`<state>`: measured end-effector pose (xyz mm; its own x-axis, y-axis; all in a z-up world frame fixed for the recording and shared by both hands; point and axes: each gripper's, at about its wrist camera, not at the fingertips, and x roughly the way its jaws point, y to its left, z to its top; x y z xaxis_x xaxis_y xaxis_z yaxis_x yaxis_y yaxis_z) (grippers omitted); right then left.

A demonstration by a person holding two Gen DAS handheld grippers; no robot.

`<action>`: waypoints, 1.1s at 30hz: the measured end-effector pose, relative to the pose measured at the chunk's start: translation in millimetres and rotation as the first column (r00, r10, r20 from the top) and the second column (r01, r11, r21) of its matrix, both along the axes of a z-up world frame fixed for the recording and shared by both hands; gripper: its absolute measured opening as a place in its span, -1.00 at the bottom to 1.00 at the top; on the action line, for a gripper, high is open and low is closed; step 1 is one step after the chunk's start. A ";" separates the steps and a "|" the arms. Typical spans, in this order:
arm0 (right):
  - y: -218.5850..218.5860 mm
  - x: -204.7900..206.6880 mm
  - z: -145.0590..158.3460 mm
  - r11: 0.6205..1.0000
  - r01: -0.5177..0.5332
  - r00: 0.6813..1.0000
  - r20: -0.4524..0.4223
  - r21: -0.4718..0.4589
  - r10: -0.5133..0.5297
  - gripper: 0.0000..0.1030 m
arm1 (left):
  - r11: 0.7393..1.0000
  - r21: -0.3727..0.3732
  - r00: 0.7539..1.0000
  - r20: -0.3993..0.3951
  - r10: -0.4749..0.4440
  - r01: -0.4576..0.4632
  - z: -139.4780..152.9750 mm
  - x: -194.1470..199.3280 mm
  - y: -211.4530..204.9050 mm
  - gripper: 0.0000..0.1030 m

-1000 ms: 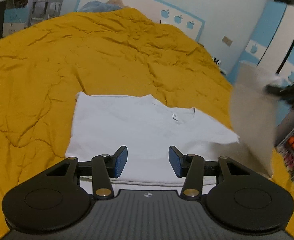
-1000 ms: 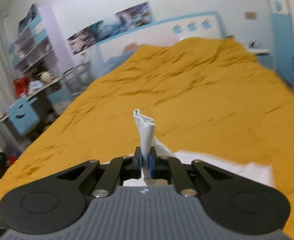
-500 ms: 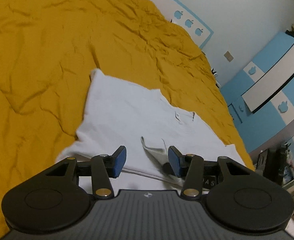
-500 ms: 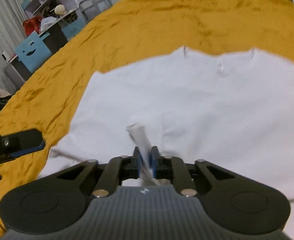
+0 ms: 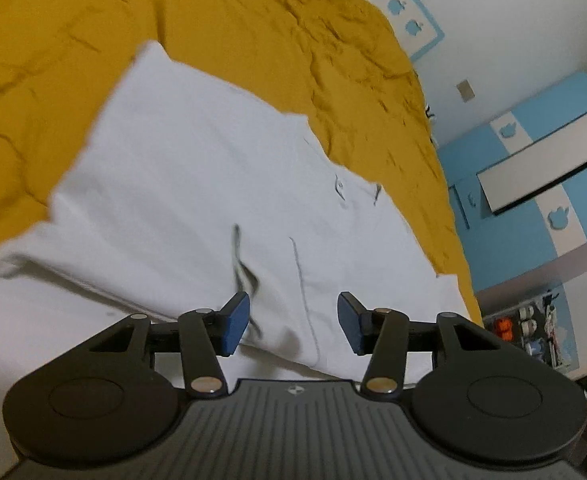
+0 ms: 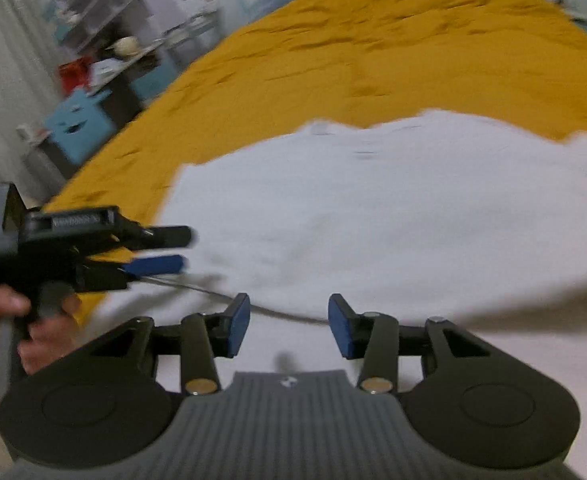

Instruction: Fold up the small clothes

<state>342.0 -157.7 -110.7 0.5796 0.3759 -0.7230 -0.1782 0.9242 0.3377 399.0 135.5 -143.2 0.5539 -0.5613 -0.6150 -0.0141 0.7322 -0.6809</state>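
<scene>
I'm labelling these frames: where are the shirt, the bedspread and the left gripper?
shirt [image 5: 197,184]: left wrist view, flat middle of the white cloth.
bedspread [image 6: 393,52]: right wrist view, bare yellow stretch.
left gripper [image 6: 165,250]: right wrist view, between its fingertips.

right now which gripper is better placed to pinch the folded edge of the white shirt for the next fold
Probably the left. The left gripper hangs open with the white shirt's creased fold edge directly between its pads. The right gripper is opening with nothing pinched, over flat cloth, its pads astride only a thin seam line.
</scene>
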 end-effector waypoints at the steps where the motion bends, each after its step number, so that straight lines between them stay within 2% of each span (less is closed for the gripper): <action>1: -14.9 -9.9 0.2 0.999 0.035 0.999 0.007 -0.029 -0.035 -0.23 | 1.000 0.009 1.000 -0.004 -0.004 0.004 -1.9 2.1 -5.2 0.08; 2: -31.4 -20.2 0.5 0.996 0.075 0.997 0.014 -0.054 -0.074 -0.23 | 1.000 0.028 1.000 -0.006 -0.006 0.007 -3.3 4.4 -10.1 -0.01; 3: -46.0 -28.9 0.9 0.992 0.108 0.994 0.019 -0.069 -0.106 -0.24 | 0.999 0.048 1.000 -0.005 -0.005 0.005 -4.4 5.1 -13.9 -0.33; 4: -61.5 -37.5 1.6 0.987 0.141 0.990 0.025 -0.079 -0.139 -0.24 | 0.998 0.067 1.000 -0.005 -0.004 0.005 -5.1 7.1 -17.7 -0.78; 5: -77.6 -45.3 1.8 0.980 0.176 0.984 0.030 -0.087 -0.174 -0.24 | 0.997 0.074 1.000 -0.013 -0.008 0.009 -5.0 8.3 -21.1 -0.96; 7: -106.2 -58.3 -0.3 0.966 0.240 0.971 0.038 -0.095 -0.238 -0.27 | 0.996 0.089 1.000 -0.003 -0.007 0.007 2.7 9.3 -28.3 -1.00; 9: -130.4 -67.2 -3.0 0.953 0.289 0.957 0.032 -0.093 -0.288 -0.40 | 0.995 0.096 0.998 0.063 -0.019 0.013 22.4 7.7 -37.3 -1.00; 13: -143.8 -66.8 -4.9 0.953 0.298 0.954 0.055 -0.056 -0.295 -0.43 | 0.991 0.121 0.982 0.177 -0.072 0.051 75.5 10.3 -59.6 -1.00; 15: -140.2 -59.5 -5.5 0.961 0.276 0.959 0.079 -0.026 -0.273 -0.46 | 0.981 0.177 0.969 0.216 -0.117 0.079 102.9 13.2 -75.7 -1.00; 17: -138.4 -46.2 -11.0 0.959 0.282 0.957 0.063 -0.001 -0.282 -0.46 | 0.964 0.253 0.961 0.240 -0.141 0.078 123.1 14.3 -87.4 -1.00; 18: -138.7 -40.8 -14.0 0.956 0.294 0.955 0.050 0.001 -0.293 -0.48 | 0.960 0.271 0.962 0.236 -0.137 0.071 127.4 15.0 -88.8 -0.95; 19: -139.5 -39.3 -14.9 0.954 0.299 0.953 0.048 0.007 -0.299 -0.48 | 0.957 0.283 0.968 0.219 -0.126 0.060 127.7 14.9 -86.7 -0.66; 21: -131.9 -35.3 -15.1 0.957 0.289 0.955 0.059 0.026 -0.290 -0.48 | 0.947 0.316 0.978 0.176 -0.112 0.052 117.6 14.9 -80.6 -0.24; 22: -130.7 -35.2 -14.6 0.959 0.283 0.957 0.064 0.029 -0.284 -0.47 | 0.944 0.328 0.983 0.157 -0.099 0.042 108.8 14.3 -76.3 -0.11; 26: -137.0 -37.2 -21.1 0.957 0.289 0.955 0.059 0.030 -0.290 -0.45 | 0.948 0.317 0.999 0.045 -0.027 0.012 60.8 9.9 -50.1 -0.07; 30: -143.9 -36.6 -28.6 0.952 0.304 0.951 0.039 0.036 -0.305 -0.44 | 0.961 0.276 0.997 -0.072 0.040 -0.019 17.3 3.2 -31.3 -0.01; 33: -143.2 -32.9 -32.8 0.953 0.302 0.952 0.034 0.033 -0.303 -0.44 | 0.969 0.244 0.993 -0.102 0.062 -0.035 -3.0 1.1 -27.1 0.02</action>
